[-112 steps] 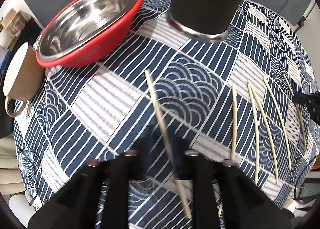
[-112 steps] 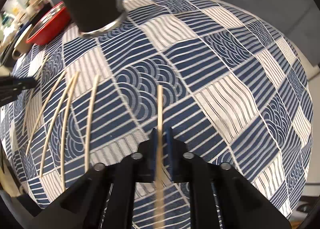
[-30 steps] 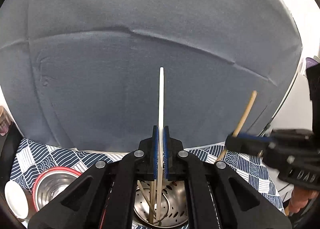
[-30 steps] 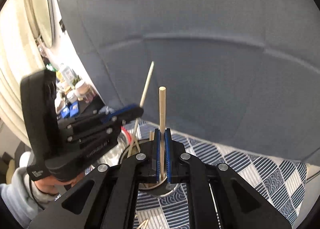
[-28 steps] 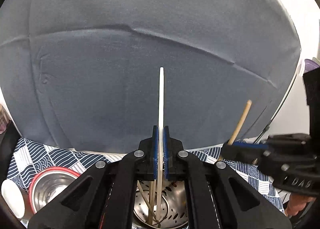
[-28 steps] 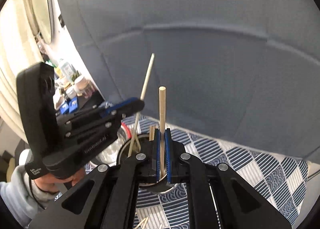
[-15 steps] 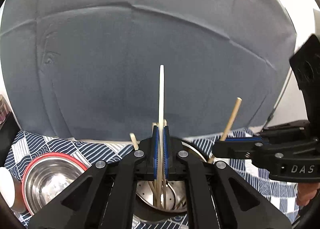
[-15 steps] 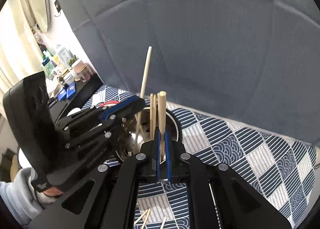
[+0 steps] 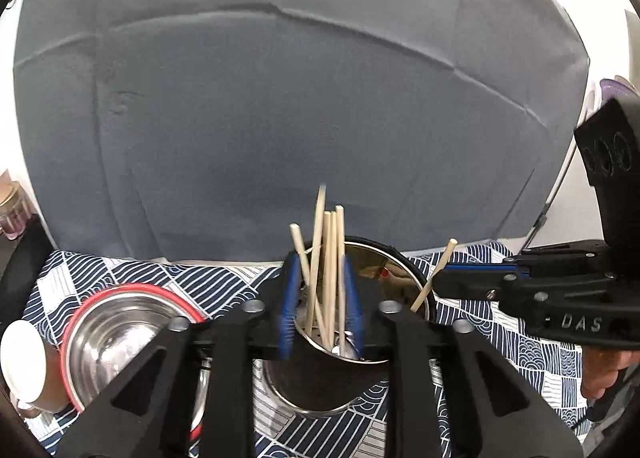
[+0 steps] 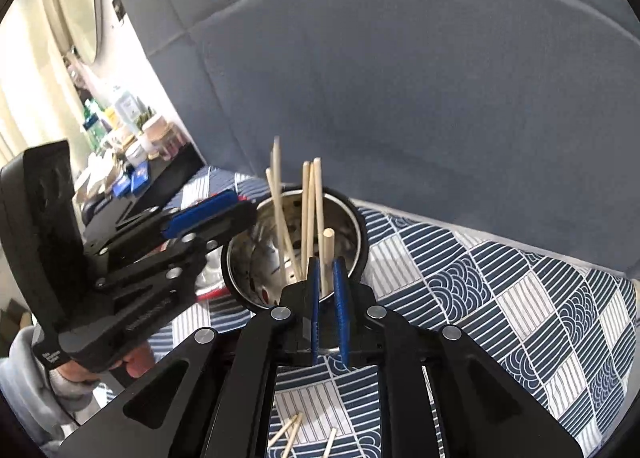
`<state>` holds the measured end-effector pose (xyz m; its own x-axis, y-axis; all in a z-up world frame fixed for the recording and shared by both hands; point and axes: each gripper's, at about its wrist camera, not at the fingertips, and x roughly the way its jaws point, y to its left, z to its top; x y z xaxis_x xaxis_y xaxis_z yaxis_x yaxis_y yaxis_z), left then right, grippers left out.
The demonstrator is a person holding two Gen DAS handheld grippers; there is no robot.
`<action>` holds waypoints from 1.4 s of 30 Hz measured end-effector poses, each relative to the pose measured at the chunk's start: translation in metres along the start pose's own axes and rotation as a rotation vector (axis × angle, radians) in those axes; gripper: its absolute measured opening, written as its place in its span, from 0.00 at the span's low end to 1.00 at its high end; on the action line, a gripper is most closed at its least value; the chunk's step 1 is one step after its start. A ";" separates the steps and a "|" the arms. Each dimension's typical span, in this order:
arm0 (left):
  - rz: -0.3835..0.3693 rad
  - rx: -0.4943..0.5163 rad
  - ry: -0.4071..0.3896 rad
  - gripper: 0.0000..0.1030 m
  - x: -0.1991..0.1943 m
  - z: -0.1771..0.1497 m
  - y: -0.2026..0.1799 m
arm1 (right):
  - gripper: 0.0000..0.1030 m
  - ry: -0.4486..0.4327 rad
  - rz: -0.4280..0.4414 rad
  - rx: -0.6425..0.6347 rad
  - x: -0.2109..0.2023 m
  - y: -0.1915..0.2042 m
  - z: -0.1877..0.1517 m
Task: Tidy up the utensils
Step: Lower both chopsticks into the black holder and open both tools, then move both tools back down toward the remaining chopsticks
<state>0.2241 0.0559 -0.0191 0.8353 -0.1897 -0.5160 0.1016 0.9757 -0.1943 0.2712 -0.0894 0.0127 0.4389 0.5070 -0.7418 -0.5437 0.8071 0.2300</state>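
A dark steel utensil cup (image 9: pixel 396 270) (image 10: pixel 358 236) stands on the patterned tablecloth with several wooden chopsticks (image 9: pixel 330 258) (image 10: pixel 310 202) upright in it. My left gripper (image 9: pixel 320 298) is open right over the cup's rim, its jaws either side of the chopsticks, one blurred as it drops. My right gripper (image 10: pixel 327 290) is open at the cup's near rim. A chopstick (image 10: pixel 328 254) stands loose between its jaws, leaning into the cup; it also shows in the left wrist view (image 9: pixel 434 276). Each gripper shows in the other's view (image 9: pixel 460 280) (image 10: pixel 208 214).
A red-rimmed steel bowl (image 9: pixel 120 334) and a beige mug (image 9: pixel 24 362) sit left of the cup. Loose chopsticks (image 10: pixel 292 432) lie on the tablecloth (image 10: pixel 500 298) near me. A grey sofa back (image 9: pixel 280 118) rises behind the table. A cluttered shelf (image 10: pixel 128 138) is at far left.
Both grippers have lowered to the cup and opened. The chopstick from the left gripper is falling into the cup; the right one's has slipped down between the open jaws.
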 end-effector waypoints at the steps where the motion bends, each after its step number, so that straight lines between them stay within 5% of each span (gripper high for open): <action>1: 0.010 -0.003 -0.008 0.36 -0.005 0.002 0.003 | 0.09 -0.005 0.002 0.005 -0.002 -0.001 0.001; 12: 0.087 0.040 0.000 0.69 -0.041 0.002 0.011 | 0.41 -0.059 -0.029 0.008 -0.026 0.002 -0.002; 17: 0.135 0.024 0.040 0.88 -0.049 -0.003 0.015 | 0.64 -0.067 -0.084 -0.031 -0.031 0.008 -0.009; 25: 0.148 0.038 0.172 0.94 -0.045 -0.033 0.014 | 0.82 -0.048 -0.152 -0.026 -0.029 0.004 -0.027; 42: 0.171 0.084 0.477 0.94 -0.015 -0.120 0.004 | 0.83 0.186 -0.239 0.014 0.013 -0.024 -0.105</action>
<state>0.1469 0.0499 -0.1123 0.5065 -0.0368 -0.8615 0.0443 0.9989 -0.0166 0.2151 -0.1335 -0.0685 0.4145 0.2390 -0.8781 -0.4303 0.9017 0.0423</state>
